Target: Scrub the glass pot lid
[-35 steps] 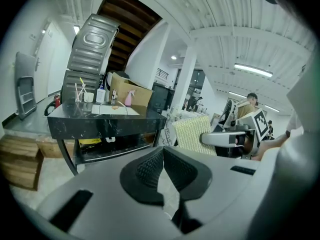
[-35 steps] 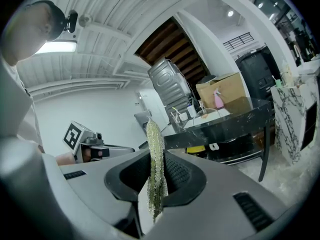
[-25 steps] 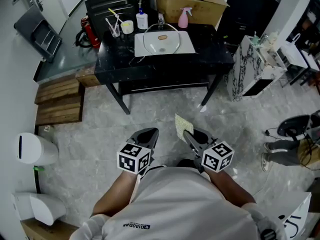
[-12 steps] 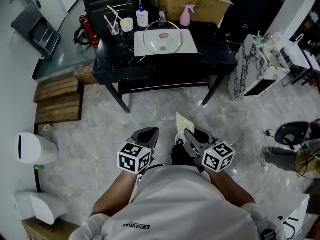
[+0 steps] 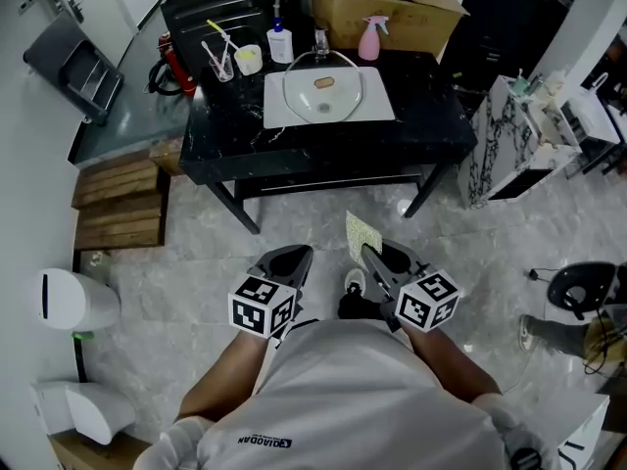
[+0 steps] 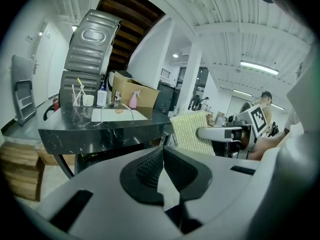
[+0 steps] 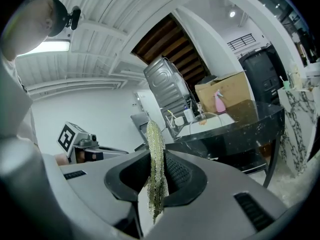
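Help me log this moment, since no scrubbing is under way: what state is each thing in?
Left hand-held gripper: shut, empty.
Right hand-held gripper: shut on the scrubbing pad.
Scrubbing pad: standing on edge, pinched between the jaws.
Glass pot lid: lying knob-up on the white mat, untouched.
Pink spray bottle: upright on the black table.
Cardboard box: flaps open.

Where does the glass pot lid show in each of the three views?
Head view: glass pot lid top centre, on the white mat on the black table.
Left gripper view: lid left of centre, on the table.
Right gripper view: lid right of centre.
Shared landmark: pink spray bottle behind it.
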